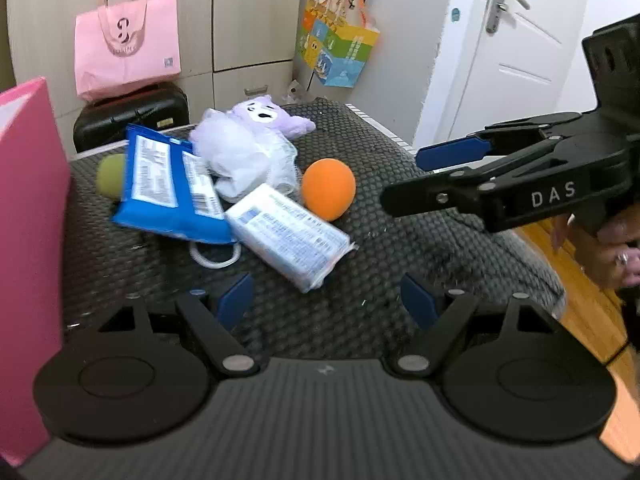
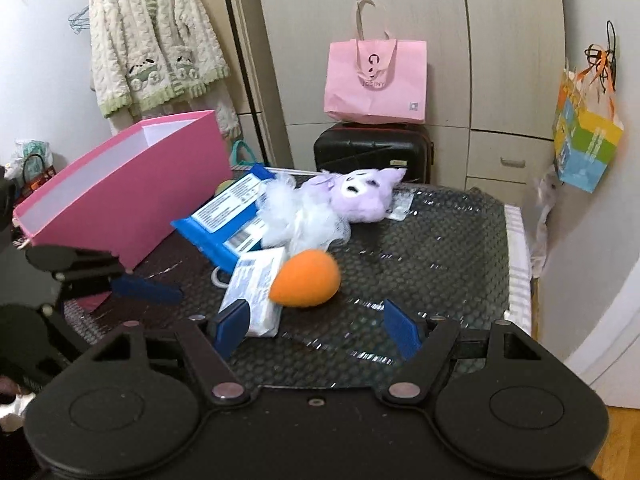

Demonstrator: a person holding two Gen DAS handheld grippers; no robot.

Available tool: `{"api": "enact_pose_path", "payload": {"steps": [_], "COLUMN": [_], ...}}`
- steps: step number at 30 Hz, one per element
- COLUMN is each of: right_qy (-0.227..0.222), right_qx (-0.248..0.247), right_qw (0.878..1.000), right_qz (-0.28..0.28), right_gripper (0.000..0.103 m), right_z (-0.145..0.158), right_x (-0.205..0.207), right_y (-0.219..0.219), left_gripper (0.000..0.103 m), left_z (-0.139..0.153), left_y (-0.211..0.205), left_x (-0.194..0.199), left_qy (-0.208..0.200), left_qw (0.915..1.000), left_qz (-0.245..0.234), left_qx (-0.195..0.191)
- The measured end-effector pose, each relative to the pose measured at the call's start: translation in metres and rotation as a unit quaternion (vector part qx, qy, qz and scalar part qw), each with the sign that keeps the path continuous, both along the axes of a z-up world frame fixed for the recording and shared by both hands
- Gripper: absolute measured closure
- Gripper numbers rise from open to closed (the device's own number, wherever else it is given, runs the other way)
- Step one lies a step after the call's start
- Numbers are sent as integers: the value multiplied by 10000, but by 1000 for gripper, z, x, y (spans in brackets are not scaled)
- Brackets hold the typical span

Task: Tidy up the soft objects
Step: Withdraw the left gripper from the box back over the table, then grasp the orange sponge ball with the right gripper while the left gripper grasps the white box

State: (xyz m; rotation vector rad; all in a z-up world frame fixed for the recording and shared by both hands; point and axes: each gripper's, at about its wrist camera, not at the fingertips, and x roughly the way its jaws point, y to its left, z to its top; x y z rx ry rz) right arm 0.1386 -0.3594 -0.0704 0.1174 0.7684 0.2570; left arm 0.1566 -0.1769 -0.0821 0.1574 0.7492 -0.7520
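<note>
Here, both spread, empty tongs, left tongs (image 1: 328, 300) and right tongs (image 2: 316, 328), are hovering over the black mesh-covered bench (image 1: 380, 208), where the orange foam egg-shaped sponge (image 2: 306, 278) and white wrapped tissue pack (image 1: 290, 236) are lying heaped beside the open pink cardboard box (image 2: 132, 188), evidently their destination.

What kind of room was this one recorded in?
Most likely a bedroom at home. A tall wardrobe lines the back wall, a fluffy cardigan hangs on a hanger, and a black suitcase stands behind the mat-covered table.

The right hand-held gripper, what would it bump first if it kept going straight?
Probably the orange sponge, nearly straight ahead of the open right hand-held gripper, beside the white packet. Depth is hard to judge.
</note>
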Motion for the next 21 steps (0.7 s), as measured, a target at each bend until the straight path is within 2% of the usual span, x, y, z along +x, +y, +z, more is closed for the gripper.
{"api": "enact_pose_path", "payload": {"steps": [6,12,15,17,21], "right_qy": [-26,-102,-129,-140,-107], "right_qx": [-52,-140,-126,-44,72], "right_qw": [9999,9988,9984,9983,9989], "right_qz": [124,451,531,566,446], "right_gripper": [28,32,36,39,55], "right_z": [-2,-7,-11,-15,-22], "right_x": [15,24,30,32,34], "right_y": [-2,11,18,19,15], "left_gripper": [22,22,31,38,48], "left_z": [-10,-17,-18,-19,-16], "left_y": [-25,-33,-30,-30,-17], "left_x": [14,24,23,20,15], "left_qy": [-232,-251,-318,-446,-327], "left_qw": [9985,9953,9944,9943,9960], "left_qz": [485,903,1000,937,798], "left_qx": [89,222,112,258,250]}}
